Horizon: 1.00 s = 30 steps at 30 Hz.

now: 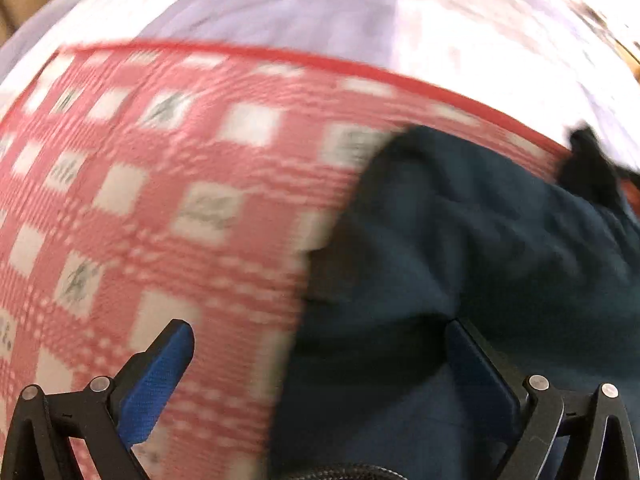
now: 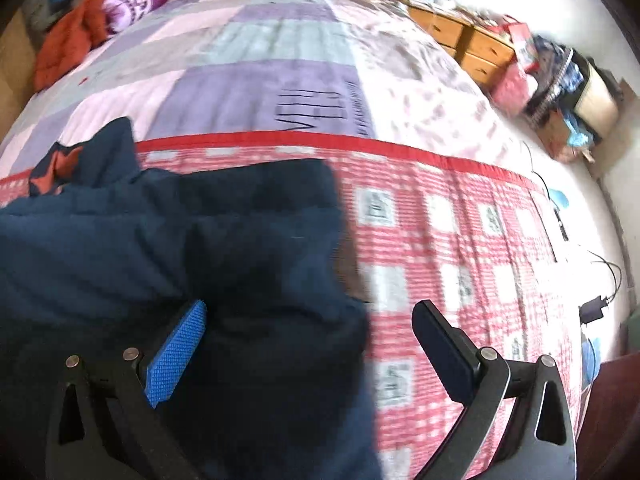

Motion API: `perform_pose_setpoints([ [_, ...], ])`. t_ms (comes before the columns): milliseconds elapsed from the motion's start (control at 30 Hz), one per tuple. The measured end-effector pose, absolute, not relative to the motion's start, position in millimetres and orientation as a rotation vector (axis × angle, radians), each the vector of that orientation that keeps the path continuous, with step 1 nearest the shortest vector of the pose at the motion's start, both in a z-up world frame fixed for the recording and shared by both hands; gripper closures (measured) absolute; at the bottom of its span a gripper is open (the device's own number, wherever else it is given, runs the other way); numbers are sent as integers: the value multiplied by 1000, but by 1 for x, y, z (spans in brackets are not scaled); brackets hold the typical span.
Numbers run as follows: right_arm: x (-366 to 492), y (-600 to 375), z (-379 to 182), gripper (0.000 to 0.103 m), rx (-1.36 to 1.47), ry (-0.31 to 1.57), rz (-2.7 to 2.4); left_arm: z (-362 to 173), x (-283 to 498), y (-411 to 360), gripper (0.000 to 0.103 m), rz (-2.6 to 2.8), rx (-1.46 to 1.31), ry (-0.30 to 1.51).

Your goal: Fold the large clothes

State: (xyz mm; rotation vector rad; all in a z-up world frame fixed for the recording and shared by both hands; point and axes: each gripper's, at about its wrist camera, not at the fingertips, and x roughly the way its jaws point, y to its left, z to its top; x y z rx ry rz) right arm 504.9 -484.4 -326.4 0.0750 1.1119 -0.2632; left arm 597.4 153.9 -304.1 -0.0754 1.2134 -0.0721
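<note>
Navy garment (image 2: 168, 240) on checked blanket (image 2: 460, 240); orange cloth (image 2: 68, 44) well apart.

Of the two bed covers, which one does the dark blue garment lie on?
The red checked blanket with white squares and a red border. The dark blue garment lies on it; the purple patchwork cover lies beyond.

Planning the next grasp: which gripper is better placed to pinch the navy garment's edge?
Probably the right gripper: open, with the navy garment edge lying between its fingers. The left gripper is also open, mostly over the red checked blanket.
</note>
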Motion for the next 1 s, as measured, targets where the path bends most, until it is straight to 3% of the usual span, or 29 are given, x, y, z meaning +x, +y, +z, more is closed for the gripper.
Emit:
perform_pose_setpoints([
  [233,469,-486,-288,0,50,1014,-333,-268,567,179,1,-19,-63,1141],
  [400,403,-377,-265,0,-55,893,-61,-233,458,88,1,-298,73,1008],
  [633,352,-261,-318,0,-240,956,149,-272,360,5,0,-481,136,1024],
  [733,339,-299,-333,0,-298,944,78,-290,355,31,0,-477,189,1001],
  [1000,289,-500,-329,1,-114,1071,-398,-300,382,145,0,-214,223,1060],
])
